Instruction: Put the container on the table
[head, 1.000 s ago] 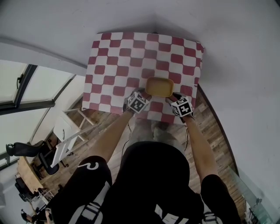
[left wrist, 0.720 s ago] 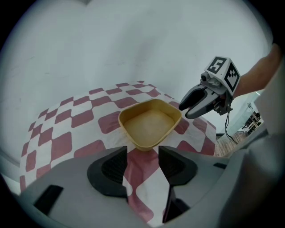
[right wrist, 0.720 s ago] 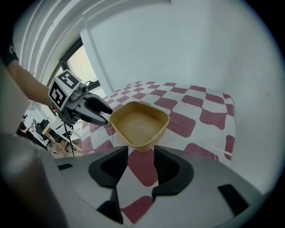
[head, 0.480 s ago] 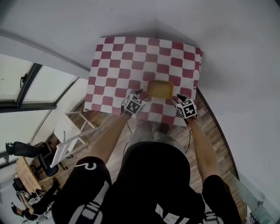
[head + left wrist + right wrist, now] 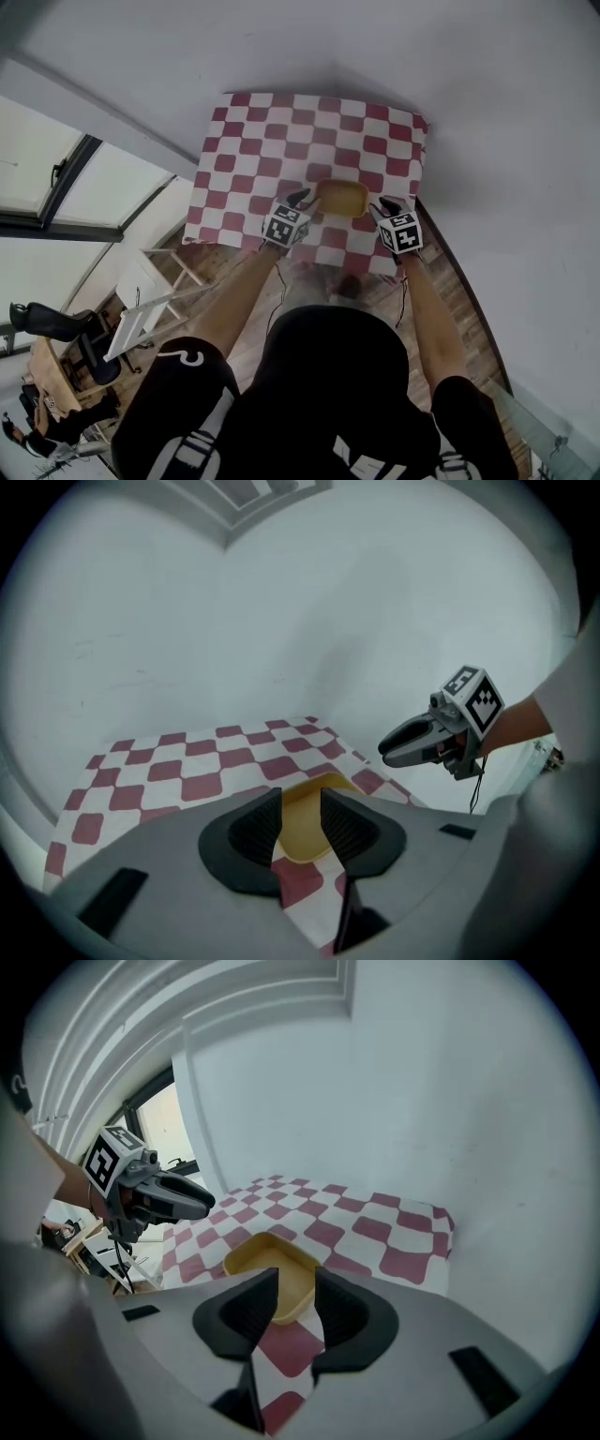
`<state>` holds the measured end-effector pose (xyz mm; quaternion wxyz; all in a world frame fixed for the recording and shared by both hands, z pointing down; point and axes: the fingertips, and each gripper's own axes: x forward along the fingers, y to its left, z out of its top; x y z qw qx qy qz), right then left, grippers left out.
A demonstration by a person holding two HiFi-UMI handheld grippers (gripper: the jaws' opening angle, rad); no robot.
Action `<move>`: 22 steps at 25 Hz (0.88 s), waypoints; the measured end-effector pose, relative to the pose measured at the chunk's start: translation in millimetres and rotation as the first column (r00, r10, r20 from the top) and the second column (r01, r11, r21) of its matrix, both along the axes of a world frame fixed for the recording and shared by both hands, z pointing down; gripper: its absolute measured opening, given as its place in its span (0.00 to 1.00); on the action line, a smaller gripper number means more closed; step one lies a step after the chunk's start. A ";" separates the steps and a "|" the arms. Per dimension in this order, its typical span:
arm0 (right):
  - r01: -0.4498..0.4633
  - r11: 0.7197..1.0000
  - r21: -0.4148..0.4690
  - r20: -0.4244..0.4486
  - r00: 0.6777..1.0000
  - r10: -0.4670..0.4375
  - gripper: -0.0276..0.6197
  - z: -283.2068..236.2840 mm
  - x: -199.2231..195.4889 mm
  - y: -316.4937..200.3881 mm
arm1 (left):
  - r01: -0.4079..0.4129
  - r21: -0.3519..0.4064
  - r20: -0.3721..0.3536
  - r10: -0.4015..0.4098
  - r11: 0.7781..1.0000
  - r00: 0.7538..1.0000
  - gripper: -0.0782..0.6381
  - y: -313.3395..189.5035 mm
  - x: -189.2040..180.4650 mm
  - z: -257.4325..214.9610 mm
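Already the yellow container (image 5: 341,195) rests on the checked table (image 5: 253,141), just below and between the left gripper (image 5: 301,199) and right gripper (image 5: 385,204), long axis spanning them, equally near both, whose jaws have just been closing to narrow, empty gaps.

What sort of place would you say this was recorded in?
Probably a corner of an office or workroom: a small table with a checked cloth stands against plain white walls on a wooden floor, with a window and a black office chair to the left.
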<state>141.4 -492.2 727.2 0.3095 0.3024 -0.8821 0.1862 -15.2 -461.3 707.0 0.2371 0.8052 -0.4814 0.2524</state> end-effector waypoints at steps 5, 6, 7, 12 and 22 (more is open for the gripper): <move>-0.018 0.998 0.067 0.049 0.999 0.015 0.20 -31.2 2.2 2.7 | 0.084 0.073 -0.067 -0.079 0.994 0.995 0.26 7.8 1.4 -36.1; -0.022 0.996 0.081 0.060 0.998 0.017 0.19 -38.5 2.7 2.7 | 0.089 0.088 -0.066 -0.083 0.992 0.994 0.25 9.7 2.1 -41.8; -0.026 0.995 0.095 0.071 0.997 0.019 0.18 -45.7 3.2 2.8 | 0.094 0.103 -0.067 -0.087 0.990 0.994 0.24 11.6 3.1 -47.4; -0.029 0.987 0.157 0.116 0.993 0.010 0.13 -76.1 3.5 8.6 | 0.123 0.175 -0.090 -0.108 0.977 0.990 0.21 20.0 9.0 -76.4; -0.100 0.971 0.218 0.228 0.973 0.049 0.06 -129.6 10.2 7.7 | 0.225 0.240 -0.191 -0.181 0.944 0.965 0.17 28.4 15.0 -125.5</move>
